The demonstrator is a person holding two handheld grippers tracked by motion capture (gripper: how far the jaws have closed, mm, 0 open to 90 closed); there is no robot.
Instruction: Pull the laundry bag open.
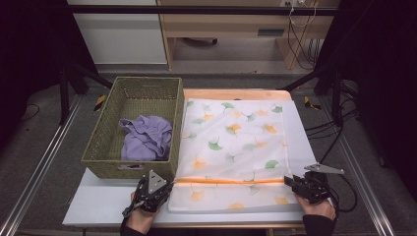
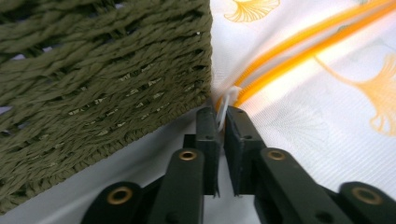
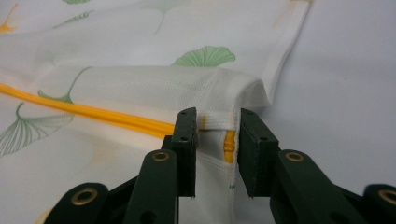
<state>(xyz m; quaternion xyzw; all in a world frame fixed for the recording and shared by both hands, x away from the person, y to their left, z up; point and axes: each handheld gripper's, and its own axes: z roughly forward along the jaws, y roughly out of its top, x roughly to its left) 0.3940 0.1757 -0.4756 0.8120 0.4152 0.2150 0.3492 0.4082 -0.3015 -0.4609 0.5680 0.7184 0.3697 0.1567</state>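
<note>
A white cloth printed with green and orange ginkgo leaves lies flat on the table, its orange-trimmed edge folded over near the front. My left gripper is at the left end of that trim. In the left gripper view the jaws stand slightly apart with a thin bit of the cloth's corner loose between them. My right gripper is at the right end of the fold. Its jaws stand apart around the folded corner without pressing on it.
A green woven basket stands left of the cloth, close to my left gripper, with a purple garment inside. The white tabletop shows bare at the front left. Metal rails run along both sides.
</note>
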